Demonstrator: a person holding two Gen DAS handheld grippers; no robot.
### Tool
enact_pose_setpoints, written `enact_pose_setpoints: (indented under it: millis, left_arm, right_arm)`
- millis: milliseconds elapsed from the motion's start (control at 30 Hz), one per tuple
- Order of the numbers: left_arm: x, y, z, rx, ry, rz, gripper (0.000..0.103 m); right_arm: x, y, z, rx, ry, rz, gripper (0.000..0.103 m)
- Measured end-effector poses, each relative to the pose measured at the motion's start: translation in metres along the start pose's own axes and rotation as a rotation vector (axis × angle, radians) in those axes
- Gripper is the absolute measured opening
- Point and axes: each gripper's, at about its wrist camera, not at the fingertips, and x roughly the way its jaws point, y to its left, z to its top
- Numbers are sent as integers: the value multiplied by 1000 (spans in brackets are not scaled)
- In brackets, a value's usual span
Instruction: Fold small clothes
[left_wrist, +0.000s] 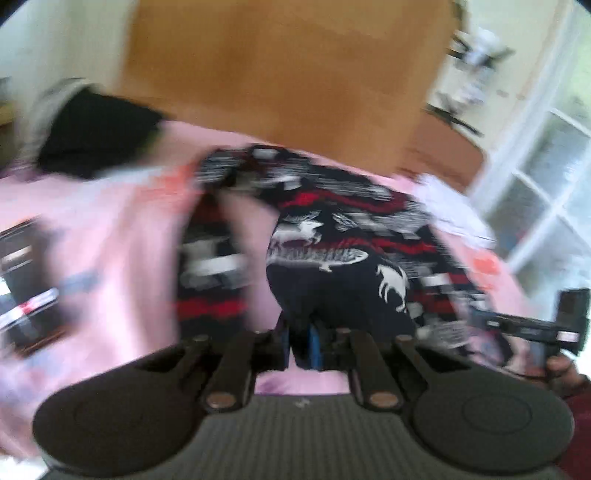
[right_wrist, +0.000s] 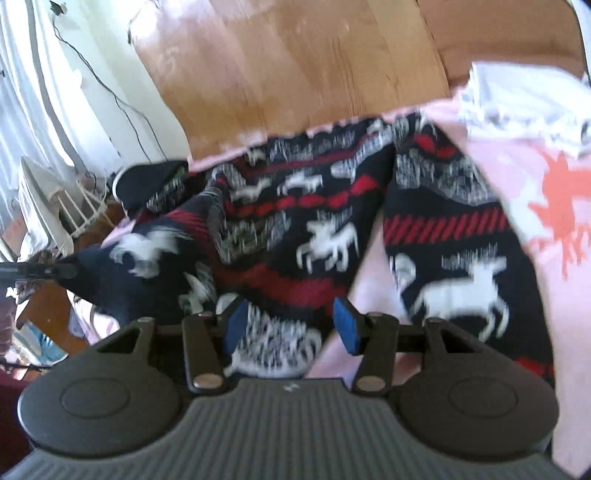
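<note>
A navy knitted garment (left_wrist: 332, 236) with white reindeer and red bands lies spread on a pink sheet (left_wrist: 110, 229) with orange prints. My left gripper (left_wrist: 300, 341) is shut on a bunched fold of this garment, which rises dark and peaked between the blue pads. In the right wrist view the same garment (right_wrist: 317, 229) covers the middle, and its lifted corner stretches left to the left gripper's dark tip (right_wrist: 48, 271). My right gripper (right_wrist: 291, 325) stands open just over the garment's near edge; its pads do not press the cloth. The picture is blurred.
Wooden floor (right_wrist: 288, 62) lies beyond the sheet's far edge. A black item (left_wrist: 92, 136) sits at the sheet's far left corner, and a white cloth (right_wrist: 517, 99) at its far right. A window (left_wrist: 546, 177) and a white rack (right_wrist: 74, 206) flank the area.
</note>
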Motion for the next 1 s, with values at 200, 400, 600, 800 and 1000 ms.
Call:
enact_pose_setpoints:
  millis: [200, 400, 600, 800, 1000]
  left_arm:
    - [37, 18, -38, -60, 152, 88, 16]
    - [21, 21, -14, -25, 28, 74, 41]
    - [45, 13, -19, 20, 81, 27, 41]
    - [54, 10, -33, 48, 116, 18, 11]
    - [29, 5, -39, 96, 83, -17, 11]
  right_arm:
    - [-10, 8, -18, 14, 51, -7, 54]
    - [-36, 14, -33, 37, 45, -23, 54]
    - [-28, 17, -58, 167, 49, 75, 55]
    - [1, 36, -58, 146, 45, 93, 8]
    - [-50, 34, -34, -17, 7, -74, 6]
